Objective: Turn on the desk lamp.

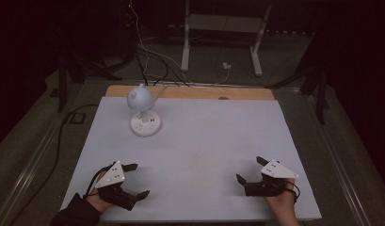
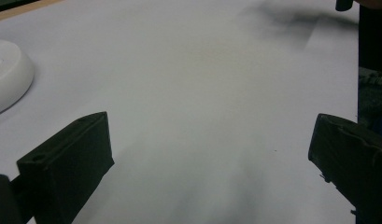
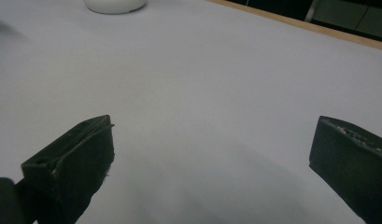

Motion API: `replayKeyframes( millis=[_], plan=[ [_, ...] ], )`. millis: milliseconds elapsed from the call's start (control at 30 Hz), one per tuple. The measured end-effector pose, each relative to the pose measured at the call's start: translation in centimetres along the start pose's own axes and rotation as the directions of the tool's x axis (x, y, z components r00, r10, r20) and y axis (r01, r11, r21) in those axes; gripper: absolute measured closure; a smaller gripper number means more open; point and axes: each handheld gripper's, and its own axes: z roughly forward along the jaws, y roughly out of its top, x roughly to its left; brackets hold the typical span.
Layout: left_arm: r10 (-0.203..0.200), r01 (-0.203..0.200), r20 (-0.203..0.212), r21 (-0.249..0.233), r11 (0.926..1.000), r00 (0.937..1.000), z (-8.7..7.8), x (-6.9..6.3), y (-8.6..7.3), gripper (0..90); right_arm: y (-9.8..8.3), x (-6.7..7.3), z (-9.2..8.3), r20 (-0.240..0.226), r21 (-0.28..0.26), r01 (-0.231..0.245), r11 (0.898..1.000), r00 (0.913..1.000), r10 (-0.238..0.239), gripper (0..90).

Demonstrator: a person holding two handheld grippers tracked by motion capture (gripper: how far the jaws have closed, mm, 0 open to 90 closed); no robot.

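Note:
A small white desk lamp point(image 1: 143, 108) with a round head and a round base stands at the back left of the white table sheet point(image 1: 195, 146). Its base point(image 2: 6, 74) shows at the left edge of the left gripper view, and its base point(image 3: 115, 4) lies at the top of the right gripper view. My left gripper point(image 1: 136, 181) rests near the front left edge, jaws wide apart, nothing between them. My right gripper point(image 1: 250, 170) rests near the front right, also open and empty. Both point toward the table's middle. The left gripper point(image 2: 209, 154) and right gripper point(image 3: 212, 154) each frame bare sheet.
A wooden board edge point(image 1: 190, 92) shows behind the sheet. Cables point(image 1: 152, 61) run from the lamp over the floor to a white stand point(image 1: 223, 28) behind the table. A dark cable point(image 1: 58, 141) lies along the left side.

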Motion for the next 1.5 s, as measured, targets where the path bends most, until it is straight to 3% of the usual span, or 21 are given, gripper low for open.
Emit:
replayKeyframes(
  millis=[200,533,700,867,967,1167,1500],
  plan=[
    [-0.003,0.003,-0.003,0.001,1.0000,1.0000,0.0,0.1,0.0,0.2,0.2,0.1,-0.1,-0.005,-0.004,0.030,1.000,0.9995,-0.030,0.0],
    [0.006,-0.007,0.022,0.027,0.9996,0.9997,0.6,0.1,0.0,0.2,-0.3,0.1,0.4,-0.021,-0.002,0.022,1.000,0.9995,-0.022,0.0],
    [0.008,-0.008,0.027,0.019,0.9998,0.9996,0.4,0.0,0.0,0.2,-0.1,0.4,0.6,-0.076,0.030,0.018,0.999,0.9970,-0.015,0.0],
    [0.024,-0.025,0.045,0.026,0.9994,0.9987,0.3,-0.3,-0.1,0.2,0.2,0.7,0.1,-0.071,-0.007,0.026,1.000,0.9972,-0.026,0.0],
    [0.032,-0.033,0.055,0.026,0.9991,0.9980,0.4,-0.5,0.0,0.2,0.3,0.7,-0.1,-0.069,-0.027,0.003,1.000,0.9976,-0.005,0.0],
    [0.040,-0.043,0.066,0.036,0.9984,0.9970,0.6,-0.7,0.1,0.2,0.4,0.8,-0.1,-0.082,-0.038,-0.018,0.999,0.9965,0.015,0.0],
    [0.062,-0.065,0.091,0.024,0.9976,0.9939,0.5,-1.1,0.7,0.2,0.6,0.9,-0.2,-0.077,-0.053,-0.007,0.999,0.9970,0.003,0.0]
  ],
)
